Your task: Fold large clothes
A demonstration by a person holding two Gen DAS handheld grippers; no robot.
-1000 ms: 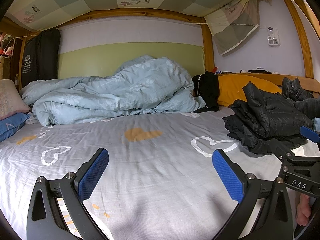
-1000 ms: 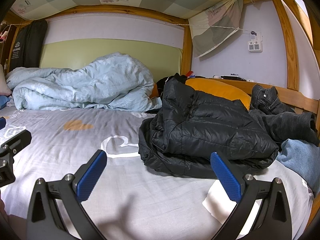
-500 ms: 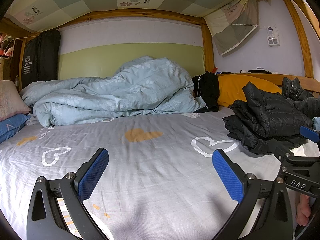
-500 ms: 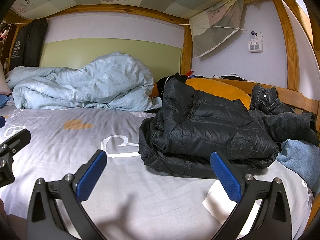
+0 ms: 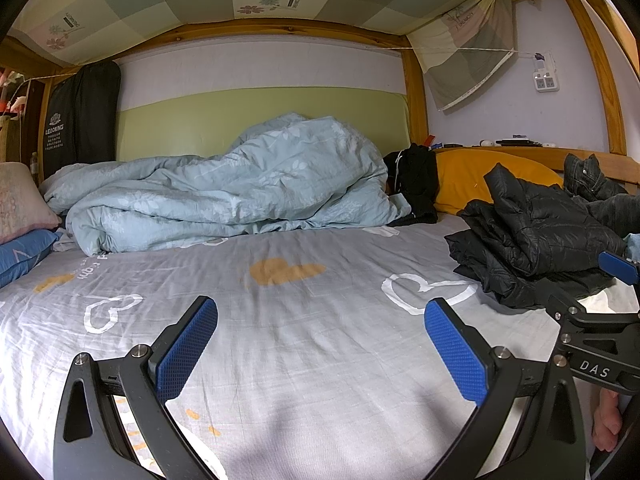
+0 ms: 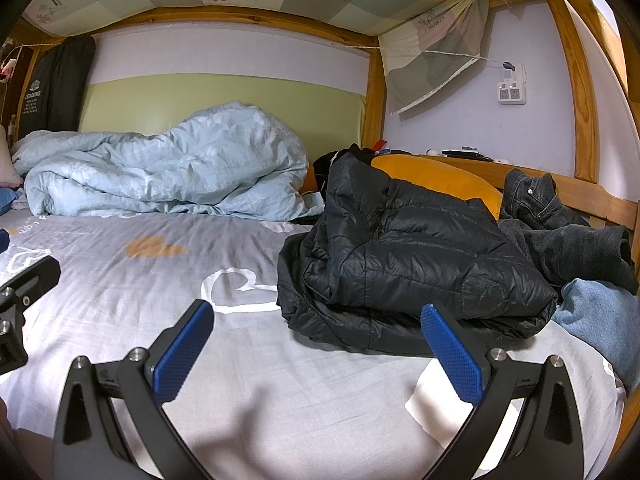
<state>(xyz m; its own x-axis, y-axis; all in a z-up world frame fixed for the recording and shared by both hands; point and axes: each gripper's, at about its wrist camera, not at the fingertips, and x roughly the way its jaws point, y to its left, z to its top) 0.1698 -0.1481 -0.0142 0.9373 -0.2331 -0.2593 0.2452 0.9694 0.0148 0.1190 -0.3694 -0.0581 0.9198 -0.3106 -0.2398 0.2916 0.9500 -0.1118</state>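
Jacket (image 6: 412, 256) lies bunched at right of centre in the right wrist frame, just ahead of the spread right claw (image 6: 316, 354); the spread left claw (image 5: 320, 350) sits farther off.

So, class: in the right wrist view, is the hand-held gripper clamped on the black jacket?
No: the right hand-held gripper is wide open above the sheet, with the black jacket lying just beyond its fingertips.

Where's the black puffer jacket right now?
The black puffer jacket lies heaped on the grey bedsheet, right of centre in the right wrist view, just beyond the open right gripper, with the orange pillow behind it and dark jeans beside.
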